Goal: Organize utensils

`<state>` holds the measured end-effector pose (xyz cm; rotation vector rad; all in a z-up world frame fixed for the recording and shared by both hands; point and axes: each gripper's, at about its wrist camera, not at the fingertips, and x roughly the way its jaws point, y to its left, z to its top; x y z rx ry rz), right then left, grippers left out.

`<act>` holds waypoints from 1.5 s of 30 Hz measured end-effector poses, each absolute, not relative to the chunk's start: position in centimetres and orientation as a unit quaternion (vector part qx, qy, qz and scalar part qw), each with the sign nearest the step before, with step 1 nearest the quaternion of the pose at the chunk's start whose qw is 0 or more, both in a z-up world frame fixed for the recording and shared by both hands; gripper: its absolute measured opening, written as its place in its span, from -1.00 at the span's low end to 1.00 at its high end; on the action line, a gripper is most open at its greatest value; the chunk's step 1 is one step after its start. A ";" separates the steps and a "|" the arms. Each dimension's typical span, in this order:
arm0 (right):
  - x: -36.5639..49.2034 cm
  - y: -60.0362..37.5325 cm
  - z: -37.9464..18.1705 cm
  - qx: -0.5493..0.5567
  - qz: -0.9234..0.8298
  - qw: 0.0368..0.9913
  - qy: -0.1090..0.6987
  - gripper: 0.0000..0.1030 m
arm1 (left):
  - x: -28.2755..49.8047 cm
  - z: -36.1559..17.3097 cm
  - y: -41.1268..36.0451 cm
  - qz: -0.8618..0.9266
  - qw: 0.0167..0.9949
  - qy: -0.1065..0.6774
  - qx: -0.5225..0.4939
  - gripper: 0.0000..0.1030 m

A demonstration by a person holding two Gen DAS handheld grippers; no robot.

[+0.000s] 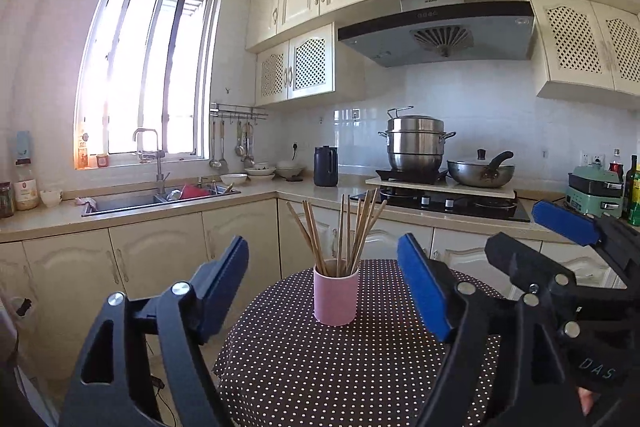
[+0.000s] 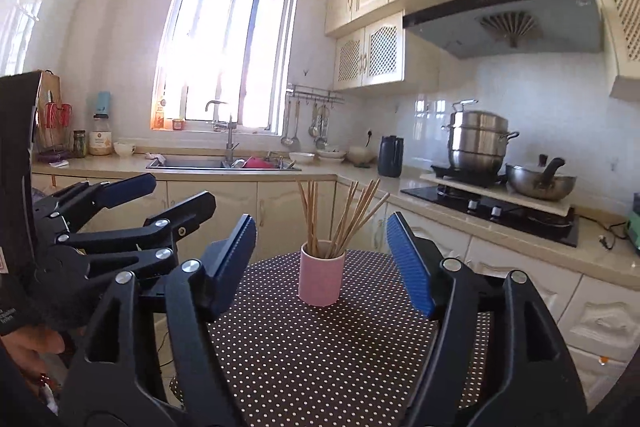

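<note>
A pink cup (image 1: 335, 294) stands upright on a round table with a dark polka-dot cloth (image 1: 320, 367). Several wooden chopsticks (image 1: 344, 231) stand in it, fanned out. My left gripper (image 1: 324, 287) is open and empty, its blue pads either side of the cup but nearer to me. The right gripper shows at the right of this view (image 1: 552, 239), open. In the right wrist view the cup (image 2: 321, 277) with chopsticks (image 2: 340, 215) stands on the cloth (image 2: 320, 355), beyond my open, empty right gripper (image 2: 322, 259). The left gripper (image 2: 160, 195) shows at left, open.
Behind the table runs an L-shaped kitchen counter (image 1: 240, 193) with a sink (image 1: 160, 197), bowls (image 1: 260, 173), a dark jug (image 1: 325, 166), a steel steamer pot (image 1: 416, 143) and a wok (image 1: 480, 173) on the stove. Cabinets stand close behind the table.
</note>
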<state>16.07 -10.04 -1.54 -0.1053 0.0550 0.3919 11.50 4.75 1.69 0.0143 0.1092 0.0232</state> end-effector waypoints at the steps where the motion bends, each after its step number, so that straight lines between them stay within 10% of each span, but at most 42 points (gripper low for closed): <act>1: 15.5 -10.2 -1.4 -0.053 0.191 0.980 0.023 0.35 | 10.6 1.8 4.6 0.012 0.999 0.048 0.007 0.47; 45: 6.6 -14.3 -1.2 -0.018 0.171 0.985 0.013 0.46 | -0.1 3.0 0.4 0.012 0.999 -0.011 0.031 0.47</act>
